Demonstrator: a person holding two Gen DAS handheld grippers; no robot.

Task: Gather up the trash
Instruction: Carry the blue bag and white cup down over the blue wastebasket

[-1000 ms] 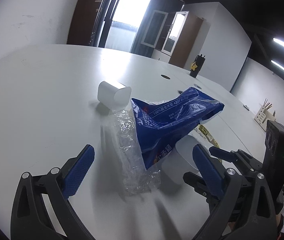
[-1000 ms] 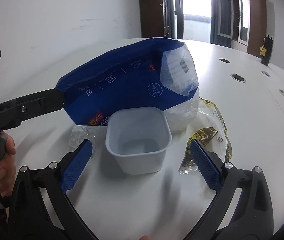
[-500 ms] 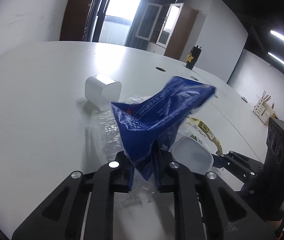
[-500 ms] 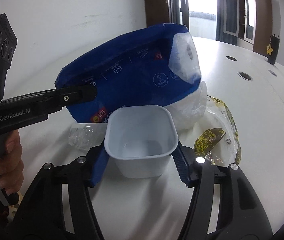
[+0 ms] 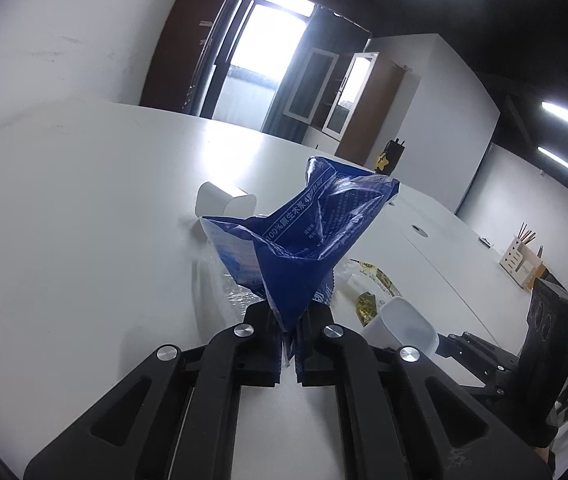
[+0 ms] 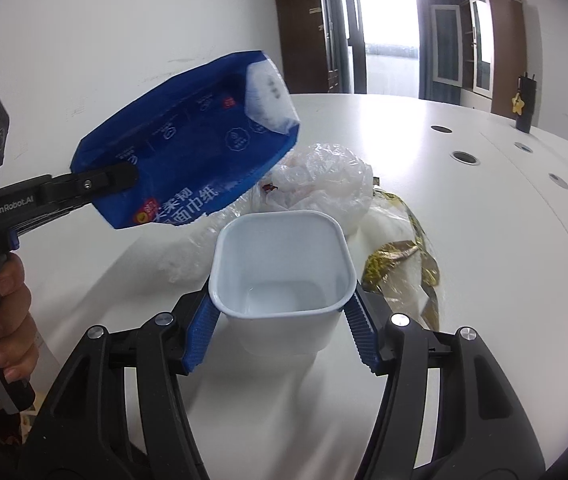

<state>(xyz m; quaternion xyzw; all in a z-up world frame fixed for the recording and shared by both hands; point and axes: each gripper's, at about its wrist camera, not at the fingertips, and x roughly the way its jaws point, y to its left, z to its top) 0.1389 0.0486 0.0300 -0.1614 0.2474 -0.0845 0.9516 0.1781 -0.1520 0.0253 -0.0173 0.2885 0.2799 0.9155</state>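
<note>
My left gripper (image 5: 288, 344) is shut on the lower corner of a blue plastic tissue bag (image 5: 315, 240), which stands up off the white table (image 5: 84, 220). From the right wrist view the same blue bag (image 6: 188, 160) hangs tilted from the left gripper (image 6: 124, 176), held by a hand (image 6: 4, 320). My right gripper (image 6: 282, 328) is shut on an empty white plastic cup (image 6: 284, 264), its blue pads pressing both sides just under the rim. A second white cup (image 5: 224, 208) lies on its side behind the bag. Crumpled clear plastic (image 6: 323, 176) and a gold wrapper (image 6: 399, 264) lie on the table.
The table has round cable holes (image 6: 463, 157) toward the far right. A black bottle with a yellow star (image 6: 523, 104) stands at the far edge. A pen holder (image 5: 521, 256) sits on the right side. White wall lies to the left, a door and cabinets beyond.
Both grippers went from open to shut. The left one closed on the blue bag and raised it off the table. The right one closed on the white cup and lifted it slightly.
</note>
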